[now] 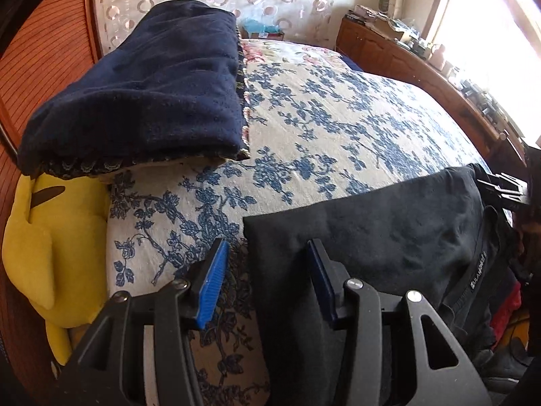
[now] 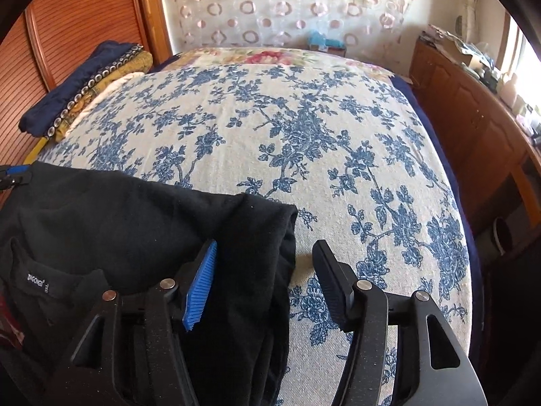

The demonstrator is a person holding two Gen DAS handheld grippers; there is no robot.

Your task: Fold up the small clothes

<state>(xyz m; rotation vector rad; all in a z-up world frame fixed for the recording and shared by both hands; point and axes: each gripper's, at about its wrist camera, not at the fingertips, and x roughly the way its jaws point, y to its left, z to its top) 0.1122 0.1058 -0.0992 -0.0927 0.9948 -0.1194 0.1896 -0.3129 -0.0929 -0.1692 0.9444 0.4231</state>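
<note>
Both hand-held grippers angle steeply down over the bed (image 2: 338, 135). The left hand-held gripper (image 1: 267, 280) stands open astride one side edge of the black shirt (image 1: 389, 220); the right hand-held gripper (image 2: 263, 280) stands open astride the opposite edge, pads clear. The shirt lies crosswise along the near bed edge, collar label toward the onlooker.

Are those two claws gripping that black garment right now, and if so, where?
Neither. Both the left gripper and right gripper stand open astride side edges of the black garment, pads not pressing it.
</note>
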